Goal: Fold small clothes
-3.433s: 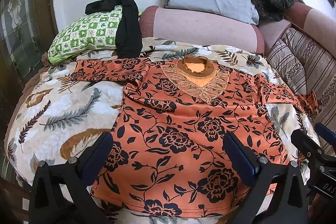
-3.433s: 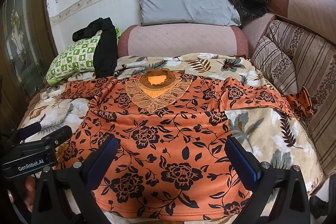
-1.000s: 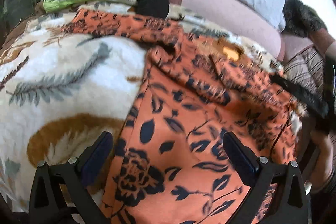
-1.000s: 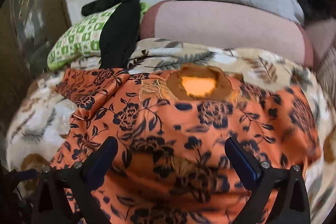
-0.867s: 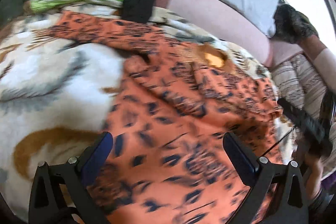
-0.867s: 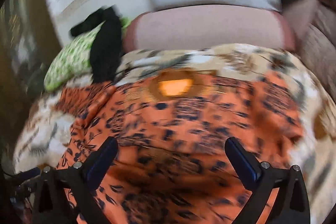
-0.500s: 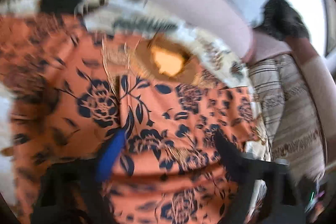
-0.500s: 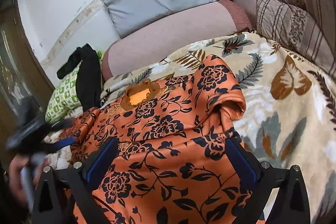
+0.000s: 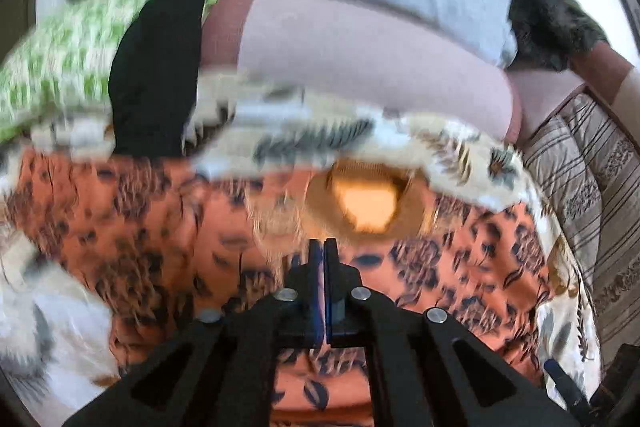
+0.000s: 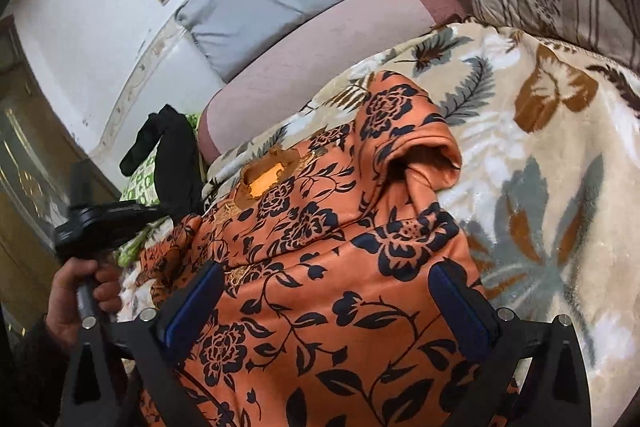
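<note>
Folding has begun but is far from finished, judging by how the orange floral top [image 10: 320,267] lies on the leaf-print blanket [image 10: 560,187]. Its right sleeve has been brought in over the body and sits as a loose hump near the right shoulder [image 10: 424,163], not pressed flat. The left sleeve [image 9: 100,211] is spread out toward the left, under the black garment [image 9: 156,67] draped on the green pillow [image 9: 60,67], so that side is not yet folded. The neckline [image 9: 368,203] faces the far cushions, and the hem runs off the near edge of both views.

The left gripper [image 9: 323,255] has just been closing and its 2 pads now meet flat against each other, just near of the neckline; the picture is blurred, and whether any cloth is pinched between them I cannot tell. The right gripper [image 10: 332,311] stands wide apart over the lower body of the top, holding nothing.

Left to do, by my reading: 1 sleeve fold, flattening the hump, then folding the body up.
</note>
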Motion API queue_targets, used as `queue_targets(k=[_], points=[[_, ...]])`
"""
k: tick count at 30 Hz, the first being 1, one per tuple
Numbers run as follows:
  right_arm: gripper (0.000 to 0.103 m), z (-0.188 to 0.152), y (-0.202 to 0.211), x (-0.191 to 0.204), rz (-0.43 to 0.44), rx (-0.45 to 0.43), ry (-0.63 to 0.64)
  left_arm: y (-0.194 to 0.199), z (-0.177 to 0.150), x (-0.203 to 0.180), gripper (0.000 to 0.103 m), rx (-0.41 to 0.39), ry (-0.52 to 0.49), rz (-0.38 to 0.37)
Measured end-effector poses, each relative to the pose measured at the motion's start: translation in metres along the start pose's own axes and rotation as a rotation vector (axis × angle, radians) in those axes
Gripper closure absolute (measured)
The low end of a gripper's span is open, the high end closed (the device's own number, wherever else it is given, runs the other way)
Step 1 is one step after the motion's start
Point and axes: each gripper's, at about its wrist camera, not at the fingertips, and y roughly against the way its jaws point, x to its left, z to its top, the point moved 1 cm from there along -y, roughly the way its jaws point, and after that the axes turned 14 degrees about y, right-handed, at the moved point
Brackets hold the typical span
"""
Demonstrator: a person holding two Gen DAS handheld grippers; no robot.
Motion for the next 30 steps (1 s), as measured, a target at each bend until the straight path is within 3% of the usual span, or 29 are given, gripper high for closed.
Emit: queue_targets(k=[1,3,5,6,7,9,11,13,15,17,18,23,25,27,30], points=[[0.000,0.000,-0.002,-0.001,0.006,0.005,-0.010,-0.016,-0.007,0.010,0.102,0.075,0.034,-0.013],[0.000,-0.002,-0.006,0.000,0.014,0.020,-0.016,-0.028,-0.016,0.019,0.099,0.132,0.077,-0.036],[0.000,-0.004,-0.007,0.001,0.016,0.027,-0.009,-0.035,-0.021,0.019,0.067,0.178,0.112,-0.109],[0.000,-0.004,-0.008,0.001,0.017,0.029,-0.010,-0.036,-0.022,0.018,0.041,0.182,0.125,-0.123],[0.000,-0.005,-0.008,0.001,0.018,0.031,-0.012,-0.038,-0.021,0.017,0.034,0.173,0.134,-0.122],[0.000,-0.005,-0.010,0.000,0.020,0.033,-0.015,-0.048,-0.022,0.015,0.034,0.182,0.136,-0.092],[0.000,-0.005,-0.010,0.000,0.022,0.035,-0.019,-0.059,-0.025,0.022,0.044,0.230,0.180,-0.069],[0.000,-0.005,-0.011,-0.001,0.028,0.037,-0.024,-0.062,-0.031,0.025,0.088,0.225,0.161,-0.016],[0.000,-0.006,-0.012,-0.002,0.032,0.041,-0.031,-0.064,-0.031,0.028,0.095,0.231,0.160,-0.020],[0.000,-0.006,-0.013,-0.003,0.036,0.044,-0.037,-0.061,-0.027,0.027,0.097,0.219,0.147,-0.016],[0.000,-0.006,-0.014,-0.004,0.035,0.044,-0.039,-0.053,-0.022,0.021,0.098,0.178,0.116,0.005],[0.000,-0.008,-0.015,-0.008,0.031,0.049,-0.057,0.012,0.003,-0.014,0.098,-0.135,-0.086,0.062],[0.000,-0.009,-0.016,-0.010,0.032,0.052,-0.063,0.023,0.008,-0.008,0.098,-0.189,-0.111,0.092],[0.000,-0.009,-0.018,-0.011,0.033,0.057,-0.065,0.002,0.008,0.007,0.097,-0.109,-0.087,0.106],[0.000,-0.010,-0.021,-0.012,0.033,0.066,-0.067,-0.050,-0.004,0.034,0.096,-0.005,-0.066,0.226]])
